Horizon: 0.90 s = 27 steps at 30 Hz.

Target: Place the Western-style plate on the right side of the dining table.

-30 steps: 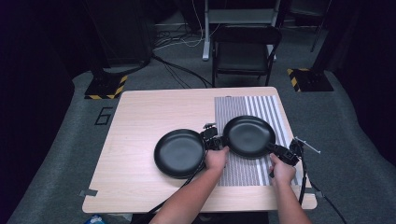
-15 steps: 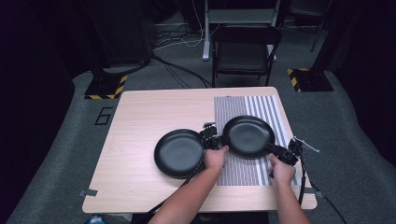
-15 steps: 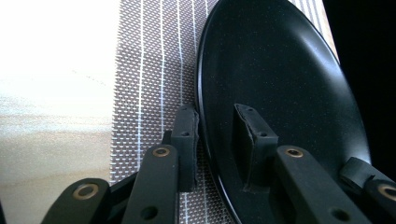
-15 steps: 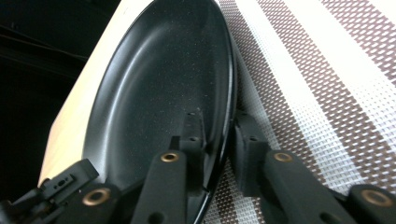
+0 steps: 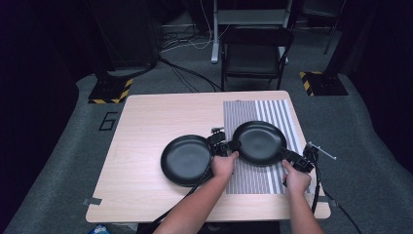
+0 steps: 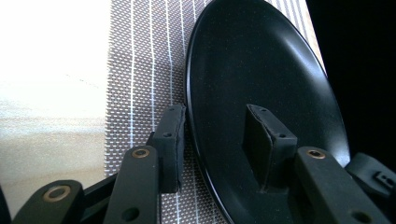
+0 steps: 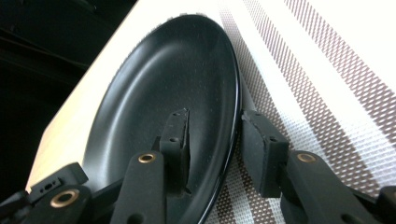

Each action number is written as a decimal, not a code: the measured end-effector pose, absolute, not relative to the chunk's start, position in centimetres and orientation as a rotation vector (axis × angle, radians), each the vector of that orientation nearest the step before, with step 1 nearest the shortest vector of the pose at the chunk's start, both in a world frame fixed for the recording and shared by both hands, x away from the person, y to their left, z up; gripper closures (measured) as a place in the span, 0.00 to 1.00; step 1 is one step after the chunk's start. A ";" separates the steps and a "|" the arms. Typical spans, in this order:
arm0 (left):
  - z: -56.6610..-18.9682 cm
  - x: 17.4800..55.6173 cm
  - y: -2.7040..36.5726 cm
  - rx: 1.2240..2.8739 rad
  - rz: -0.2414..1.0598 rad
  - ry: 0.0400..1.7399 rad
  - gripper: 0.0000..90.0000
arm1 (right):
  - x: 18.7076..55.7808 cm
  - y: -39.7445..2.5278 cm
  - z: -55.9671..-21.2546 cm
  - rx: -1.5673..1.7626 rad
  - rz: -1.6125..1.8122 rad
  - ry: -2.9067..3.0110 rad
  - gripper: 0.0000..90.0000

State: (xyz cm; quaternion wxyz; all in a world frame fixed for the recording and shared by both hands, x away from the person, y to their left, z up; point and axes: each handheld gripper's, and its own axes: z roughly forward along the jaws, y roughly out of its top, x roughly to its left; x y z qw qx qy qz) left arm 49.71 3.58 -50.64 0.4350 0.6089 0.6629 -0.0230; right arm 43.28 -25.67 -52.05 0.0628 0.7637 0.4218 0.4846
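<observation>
High view: we see a pale wooden worktop (image 5: 146, 126) with a grey striped mat (image 5: 255, 183) laid across its right part. Two black plates are on it. The left plate (image 5: 186, 159) lies flat on the bare wood. The right plate (image 5: 259, 142) is over the striped mat, and we see a gripper at each of its sides.

The left gripper (image 5: 225, 146), held in the person's left hand (image 5: 224, 165), meets the left edge of the right plate, in the narrow space between the two plates. The right gripper (image 5: 298, 158), held in the right hand (image 5: 295, 179), meets that plate's near right edge. Cables trail from both grippers toward the near edge of the worktop.

Left gripper view: we see the jaws a moderate way apart, straddling the plate's rim (image 6: 191, 121); one pad is inside the dish and the other is outside, over the mat. We cannot tell whether the pads press on the rim.

Right gripper view: we see the same arrangement on the opposite side, one pad inside the dish (image 7: 154, 102) and one outside over the mat, the rim between them. Again, contact is uncertain.

Beyond the far edge of the worktop a dark folding chair (image 5: 253, 53) stands on grey carpet.
</observation>
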 end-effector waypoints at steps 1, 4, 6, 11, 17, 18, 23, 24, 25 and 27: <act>-50.6 49.7 3.7 1.517 -0.057 1.645 0.65 | 43.2 -25.7 -52.0 2.304 1.465 1.279 0.68; -50.2 49.6 4.0 1.504 -0.039 1.626 0.65 | 43.0 -25.9 -51.7 2.279 1.482 1.264 0.67; -49.9 49.5 4.2 1.502 -0.039 1.610 0.64 | 42.9 -26.0 -51.4 2.250 1.491 1.256 0.66; -49.4 49.2 5.1 1.504 -0.036 1.572 0.63 | 42.7 -26.1 -51.2 2.237 1.481 1.267 0.64; -48.3 48.5 6.3 1.518 -0.045 1.503 0.58 | 42.4 -26.2 -50.5 2.188 1.451 1.330 0.56; -48.0 48.5 6.6 1.529 -0.038 1.487 0.58 | 42.3 -26.2 -50.5 2.173 1.448 1.342 0.55; -46.8 48.5 8.3 1.566 0.003 1.425 0.57 | 42.1 -26.1 -50.0 2.147 1.383 1.366 0.55; -46.7 48.5 8.5 1.568 0.010 1.418 0.57 | 42.0 -25.9 -49.7 2.120 1.354 1.392 0.54; -46.6 48.5 8.9 1.573 0.024 1.407 0.57 | 42.0 -25.9 -49.7 2.120 1.354 1.392 0.54; -46.3 48.6 9.6 1.593 0.052 1.388 0.57 | 42.0 -25.7 -49.3 2.097 1.325 1.424 0.54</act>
